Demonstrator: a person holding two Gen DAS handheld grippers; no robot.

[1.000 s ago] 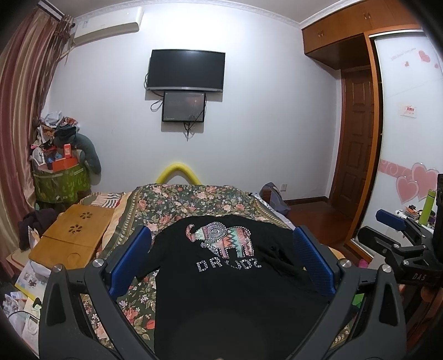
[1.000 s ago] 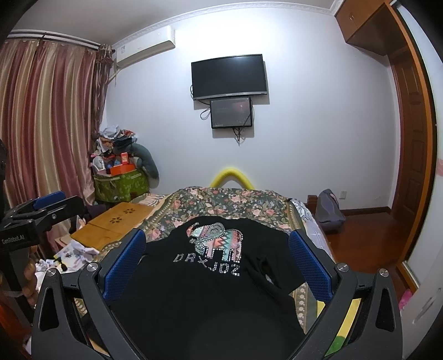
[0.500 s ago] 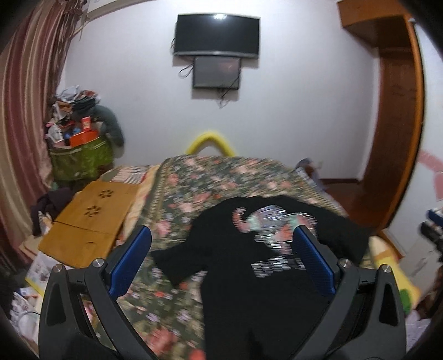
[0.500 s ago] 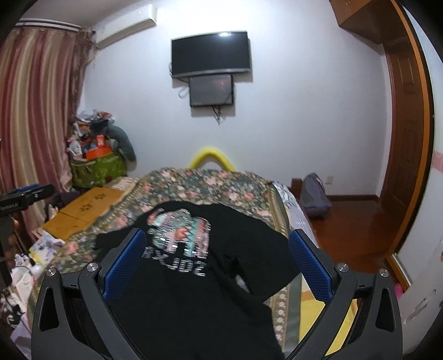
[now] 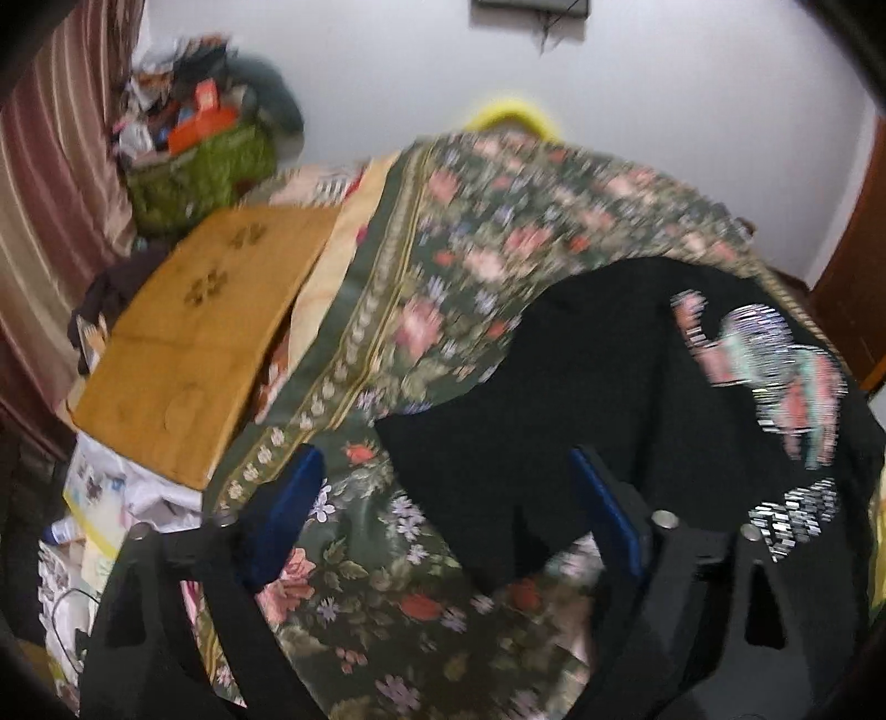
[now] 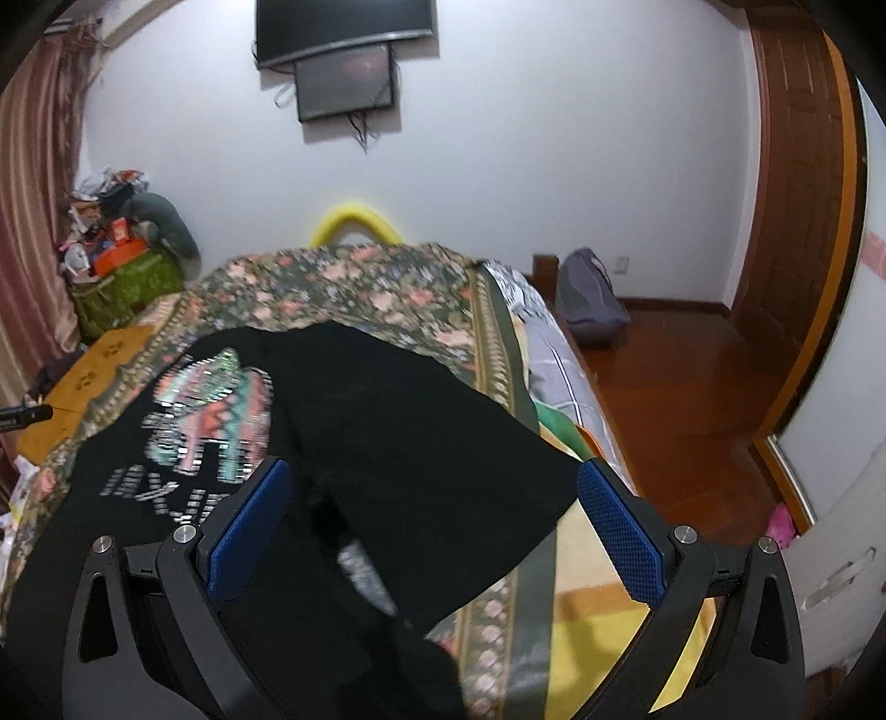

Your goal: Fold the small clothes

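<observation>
Both grippers have dipped toward the bed since the earlier frames, so the wall-mounted television (image 6: pixel 343 25) has slid to the top edge of the views and the floral bedspread (image 5: pixel 487 232) fills most of the left wrist view. On it lies the black T-shirt (image 6: pixel 387 421), spread flat with its elephant print (image 6: pixel 213 410) facing up (the lettering below it is too blurred to read). The left gripper (image 5: pixel 443 509) hangs over the shirt's left sleeve, its blue fingers (image 5: pixel 282 515) wide apart but closing, with the sleeve edge lying in the gap and neither pad pressing on it. The right gripper (image 6: pixel 432 520) hangs over the right sleeve near the bed's edge, fingers (image 6: pixel 623 534) spread wide and gripping nothing. A wooden lap tray (image 5: pixel 194 338) sits beside the bed on the left, with a green cluttered basket (image 5: pixel 194 171) behind it against the striped curtain (image 5: pixel 50 166).
</observation>
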